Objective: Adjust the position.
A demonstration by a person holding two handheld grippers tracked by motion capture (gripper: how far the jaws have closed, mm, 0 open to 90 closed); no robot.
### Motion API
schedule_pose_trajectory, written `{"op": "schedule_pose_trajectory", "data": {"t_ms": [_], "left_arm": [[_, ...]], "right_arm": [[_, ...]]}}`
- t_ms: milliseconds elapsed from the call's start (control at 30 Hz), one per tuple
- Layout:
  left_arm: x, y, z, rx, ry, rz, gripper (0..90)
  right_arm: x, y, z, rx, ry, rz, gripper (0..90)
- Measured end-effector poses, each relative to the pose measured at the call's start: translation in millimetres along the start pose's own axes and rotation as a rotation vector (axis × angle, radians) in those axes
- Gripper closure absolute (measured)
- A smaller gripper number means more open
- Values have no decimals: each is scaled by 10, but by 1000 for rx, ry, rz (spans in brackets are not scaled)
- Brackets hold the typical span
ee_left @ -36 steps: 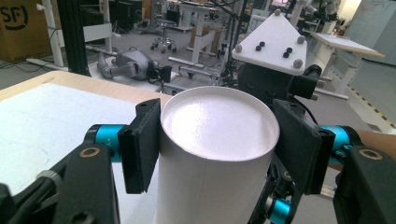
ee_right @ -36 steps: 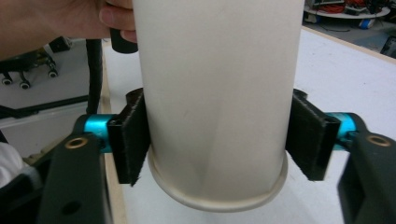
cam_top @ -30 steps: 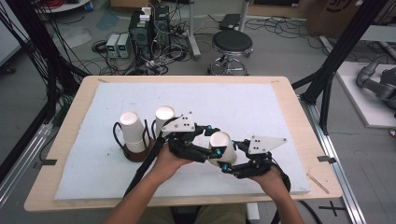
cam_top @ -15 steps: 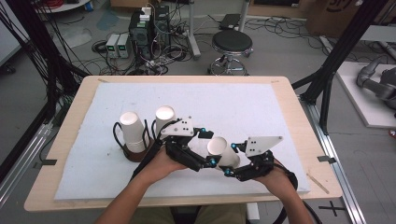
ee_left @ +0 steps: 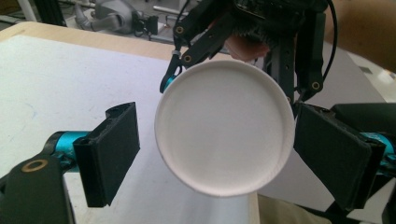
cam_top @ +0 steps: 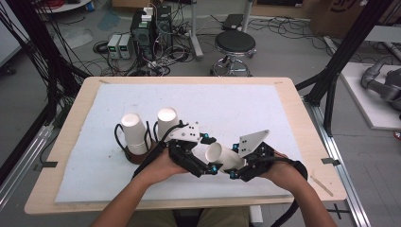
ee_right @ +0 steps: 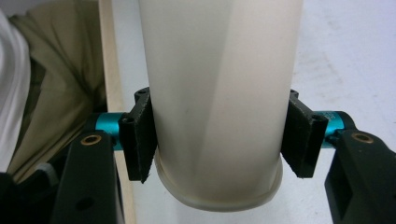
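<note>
Cup [cam_top: 222,154] is tipping sideways now, right gripper [cam_top: 242,169] pinching it, left gripper [cam_top: 208,163] spread around its base; it's probably gonna crush if squeezed.

No readable text or labels.

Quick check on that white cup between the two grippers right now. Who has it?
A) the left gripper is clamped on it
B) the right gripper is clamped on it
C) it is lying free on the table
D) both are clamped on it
B: the right gripper's jaws press both sides of the white cup, while the left gripper's jaws stand apart around its closed end.
</note>
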State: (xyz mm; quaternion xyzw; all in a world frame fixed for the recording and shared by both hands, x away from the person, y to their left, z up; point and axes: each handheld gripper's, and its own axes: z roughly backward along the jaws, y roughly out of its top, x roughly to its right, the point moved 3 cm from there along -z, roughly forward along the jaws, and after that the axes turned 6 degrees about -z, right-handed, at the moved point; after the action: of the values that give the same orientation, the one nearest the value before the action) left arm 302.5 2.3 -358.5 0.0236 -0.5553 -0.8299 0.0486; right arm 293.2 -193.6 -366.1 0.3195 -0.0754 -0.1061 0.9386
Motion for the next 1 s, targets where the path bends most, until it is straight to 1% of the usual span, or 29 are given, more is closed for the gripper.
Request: {"op": "schedule_pose_trajectory", "data": {"t_ms": [67,167,267,300,333,367,400,433,467,533,600,700,767,800,833,900,933,967,1000], "left_arm": [[2,-1,-7,-16,-12,-13,150],[10,-13,-25,-37,-26,-25,155],[28,-30,-47,-61,-35,-36,163],[28,-30,-47,-61,-35,-36,167],[32,-35,-55,-67,-39,-43,174],[37,-39,-61,-73,-43,-48,174],[45,-46,-67,-83,-48,-50,188],[52,-50,-77,-87,-52,-56,192],[54,-53,-79,-92,-53,-58,203],[53,-60,-83,-97,-56,-56,225],[49,-68,-84,-102,-58,-54,234],[44,-87,-85,-112,-63,-55,273],[41,-94,-85,-117,-68,-60,321],[40,-107,-87,-117,-73,-56,331],[43,-109,-90,-119,-71,-61,346],[46,-112,-100,-123,-65,-74,352],[46,-112,-100,-123,-65,-74,352],[50,-113,-105,-121,-53,-80,351],[46,-113,-104,-120,-49,-81,349]], "right_arm": [[-4,16,-12,-27,22,13,378],[-16,41,-38,-74,39,32,377],[-31,78,-53,-106,46,44,375],[-31,78,-53,-106,46,44,375],[-41,106,-64,-123,51,56,375],[-41,106,-64,-123,51,56,375],[-56,129,-71,-155,51,65,374],[-55,136,-75,-163,52,73,373],[-67,148,-81,-189,52,73,373],[-74,162,-93,-209,52,80,370],[-74,172,-96,-214,61,78,370],[-76,180,-102,-220,69,76,369],[-73,179,-104,-222,73,75,368],[-71,178,-105,-224,71,74,368],[-68,173,-109,-228,71,70,368],[-65,163,-113,-229,70,68,368],[-65,163,-113,-229,70,68,368],[-62,150,-119,-222,59,78,340],[-58,141,-119,-211,54,76,317]]}}
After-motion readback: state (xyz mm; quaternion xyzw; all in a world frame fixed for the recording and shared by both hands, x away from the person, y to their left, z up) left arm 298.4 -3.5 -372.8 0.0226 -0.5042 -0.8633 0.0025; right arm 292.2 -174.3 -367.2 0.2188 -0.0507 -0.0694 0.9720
